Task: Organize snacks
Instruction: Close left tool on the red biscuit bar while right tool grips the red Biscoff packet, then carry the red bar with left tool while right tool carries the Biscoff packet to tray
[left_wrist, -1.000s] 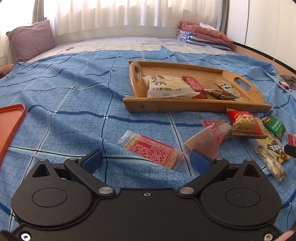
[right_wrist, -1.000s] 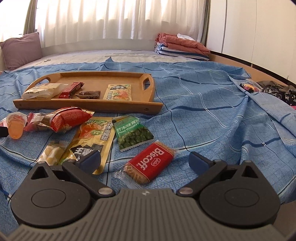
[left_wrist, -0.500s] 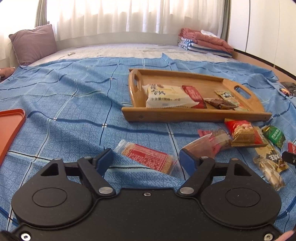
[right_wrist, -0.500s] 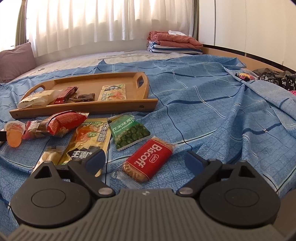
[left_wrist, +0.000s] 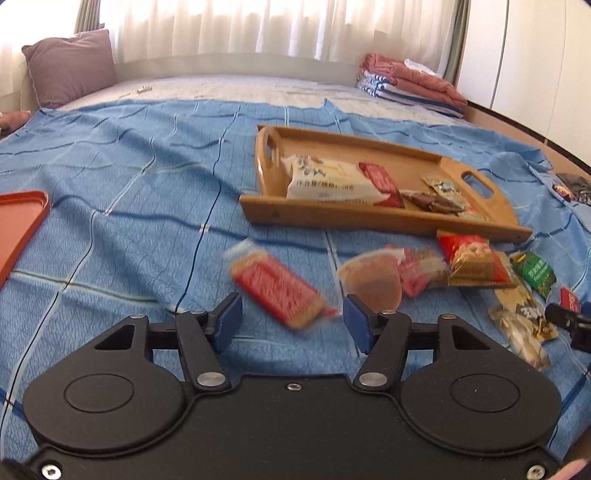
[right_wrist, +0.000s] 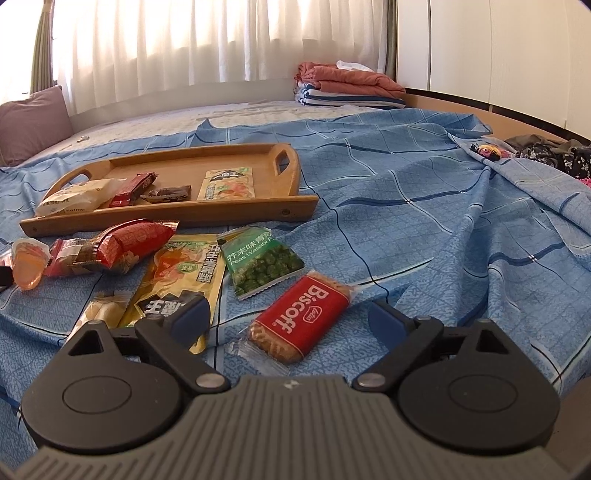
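Observation:
A wooden tray (left_wrist: 384, 218) (right_wrist: 184, 218) on the blue bedspread holds several snack packets. Loose snacks lie in front of it. My left gripper (left_wrist: 291, 321) is open, its fingers either side of a red cracker packet (left_wrist: 277, 288) lying on the spread. A jelly cup (left_wrist: 373, 280) sits just right of it. My right gripper (right_wrist: 284, 325) is open around a red Biscoff packet (right_wrist: 303, 321). A green wasabi pea bag (right_wrist: 262, 262), a yellow packet (right_wrist: 177, 277) and a red bag (right_wrist: 125, 240) lie beyond.
An orange tray (left_wrist: 18, 225) lies at the left edge. Folded blankets (right_wrist: 347, 85) and a purple pillow (left_wrist: 70, 70) are at the far side. Dark clothes (right_wrist: 546, 155) lie at the right. The bedspread is wrinkled to the right.
My left gripper moved forward and narrowed somewhat around the red cracker packet. My right gripper crept closer to the Biscoff packet and stayed open.

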